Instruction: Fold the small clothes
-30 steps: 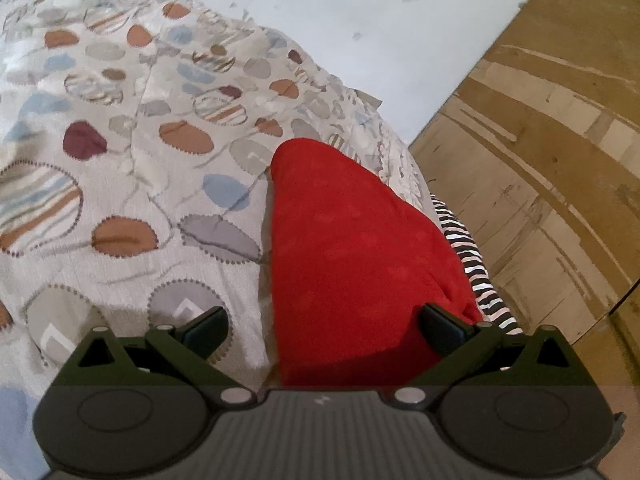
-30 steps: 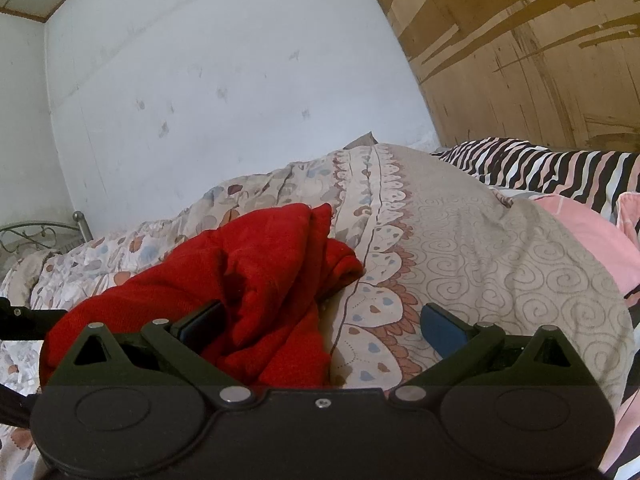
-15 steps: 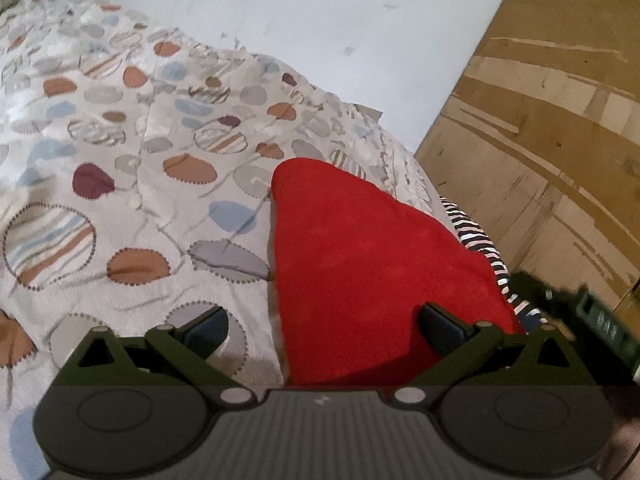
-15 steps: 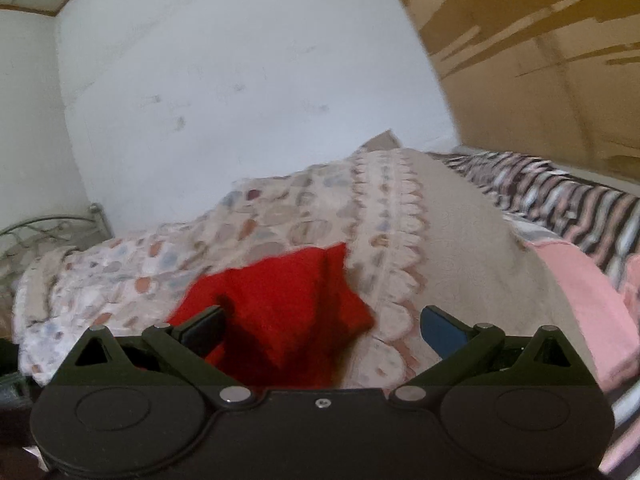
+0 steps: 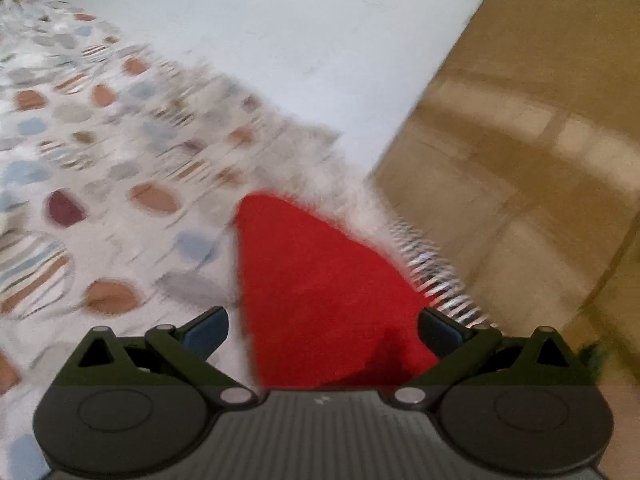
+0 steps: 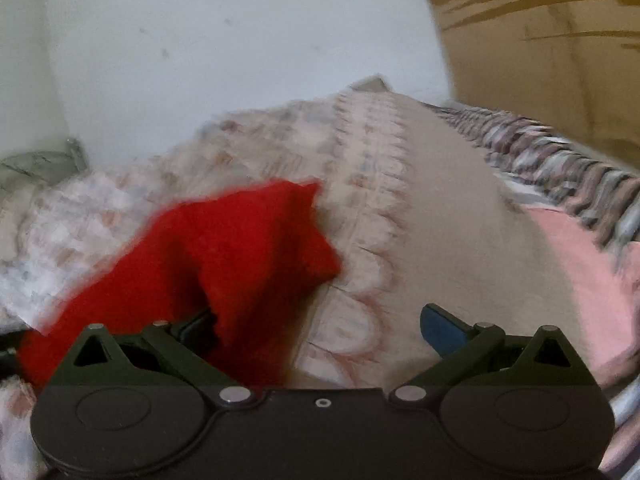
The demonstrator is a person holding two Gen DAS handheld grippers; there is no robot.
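Soft red fleece garment (image 5: 320, 292) lies bunched on the patterned bedspread (image 5: 120, 184), ready for folding. Left gripper (image 5: 324, 326) and right gripper (image 6: 320, 324) both spread apart, holding nothing, probably lining up on edges.

Item: one red garment (image 5: 320, 292), fleece-type fabric, solid colour, no print or trim visible. Both views motion-blurred; fine detail not readable.

Left wrist view: garment lies on patterned bedspread (image 5: 120, 184), presenting as a tapered, roughly triangular shape. Narrow end points away from camera, wide end nearest camera. Surface looks smooth and flat; a dark shadowed crease sits at lower right. Far-right edge runs near a striped cloth (image 5: 436, 276).

Right wrist view: same garment (image 6: 240, 260) appears bunched, w/ layers overlapping and a deep fold near centre. Right corner ends in a blunt point resting on the bedspread's scalloped border (image 6: 360, 272). Garment type cannot be determined.
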